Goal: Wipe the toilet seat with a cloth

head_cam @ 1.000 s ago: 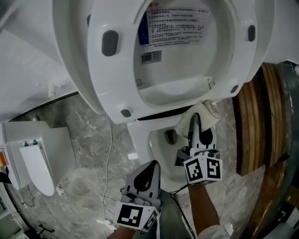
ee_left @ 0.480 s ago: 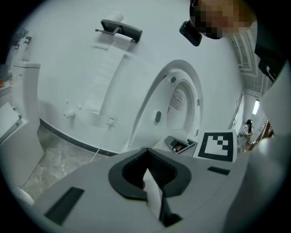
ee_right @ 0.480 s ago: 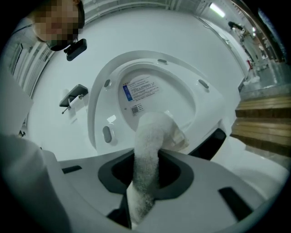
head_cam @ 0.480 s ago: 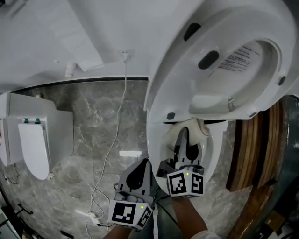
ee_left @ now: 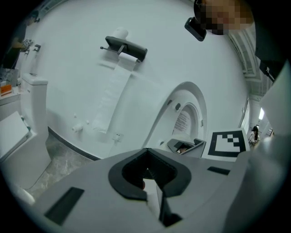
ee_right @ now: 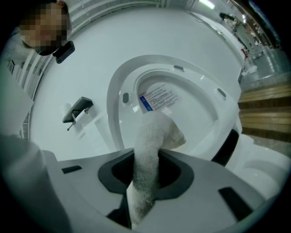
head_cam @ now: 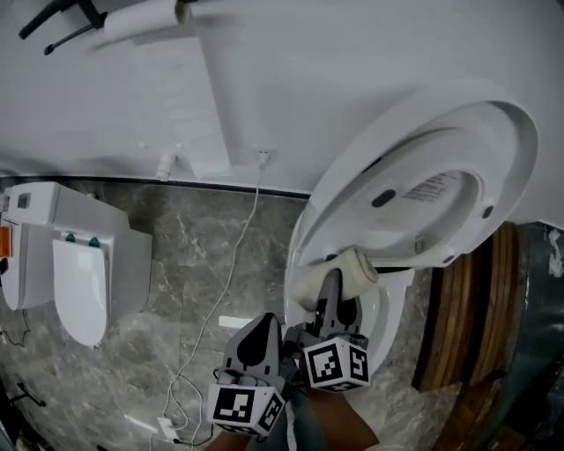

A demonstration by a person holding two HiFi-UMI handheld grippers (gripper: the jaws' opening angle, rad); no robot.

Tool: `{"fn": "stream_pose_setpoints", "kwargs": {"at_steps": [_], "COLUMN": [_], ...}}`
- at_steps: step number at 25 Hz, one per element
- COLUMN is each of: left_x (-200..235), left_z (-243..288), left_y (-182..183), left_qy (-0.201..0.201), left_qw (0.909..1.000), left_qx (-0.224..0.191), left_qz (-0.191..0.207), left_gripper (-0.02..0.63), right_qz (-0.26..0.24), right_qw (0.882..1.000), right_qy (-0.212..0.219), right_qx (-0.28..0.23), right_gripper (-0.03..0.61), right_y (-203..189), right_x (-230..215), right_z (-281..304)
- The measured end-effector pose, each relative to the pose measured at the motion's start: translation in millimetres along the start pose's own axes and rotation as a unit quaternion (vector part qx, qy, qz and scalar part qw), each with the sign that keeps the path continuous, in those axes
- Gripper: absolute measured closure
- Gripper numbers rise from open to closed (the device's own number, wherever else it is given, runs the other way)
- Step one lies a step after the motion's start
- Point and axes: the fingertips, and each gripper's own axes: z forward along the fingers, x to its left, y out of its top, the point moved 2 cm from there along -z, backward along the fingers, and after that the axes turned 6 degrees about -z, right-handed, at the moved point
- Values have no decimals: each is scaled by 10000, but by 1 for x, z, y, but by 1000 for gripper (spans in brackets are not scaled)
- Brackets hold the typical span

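The white toilet seat (head_cam: pixel 423 203) stands raised, with its underside and label facing me. My right gripper (head_cam: pixel 331 280) is shut on a cream cloth (head_cam: pixel 352 268). It holds the cloth at the seat's lower edge, over the bowl rim (head_cam: pixel 392 304). In the right gripper view the cloth (ee_right: pixel 152 141) runs up between the jaws toward the seat (ee_right: pixel 200 77). My left gripper (head_cam: pixel 264 322) hangs just left of the right one, shut with nothing in it. In the left gripper view, the left gripper (ee_left: pixel 148 172) has its jaws closed together, and the toilet (ee_left: pixel 184 116) lies ahead.
A white lidded unit (head_cam: pixel 79 282) stands on the marble floor at the left. A white cable (head_cam: pixel 236 264) drops from a wall socket to the floor. A toilet paper holder (head_cam: pixel 132 18) hangs on the wall above. Wooden slats (head_cam: pixel 458 308) border the toilet's right side.
The head view has swung, so the toilet now sits smaller and further right. The right gripper still holds the cloth by the raised seat's lower edge. The left gripper stays shut beside it.
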Motion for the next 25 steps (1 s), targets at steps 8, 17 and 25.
{"fn": "stream_pose_setpoints", "kwargs": {"at_steps": [8,17,25], "left_x": [-16,-52,-86], "left_z": [4,17,25], "left_y": [54,104,131], "left_qy": [-99,-406,-650], "left_qw": [9997,9987,9974], "left_qx": [-205,-263,-189], "left_qz": [-25,169,263], "left_gripper": [601,601,601], "right_qz": [-25,57,-59], "right_qw": [9994,9980,9961], "right_qy": [166,185,174], "right_qx": [-315,-597,-862], "right_gripper": [494,494,494], "right_y": [52,131,202], "right_x": [35,63,71], "right_z": [19,32,50]}}
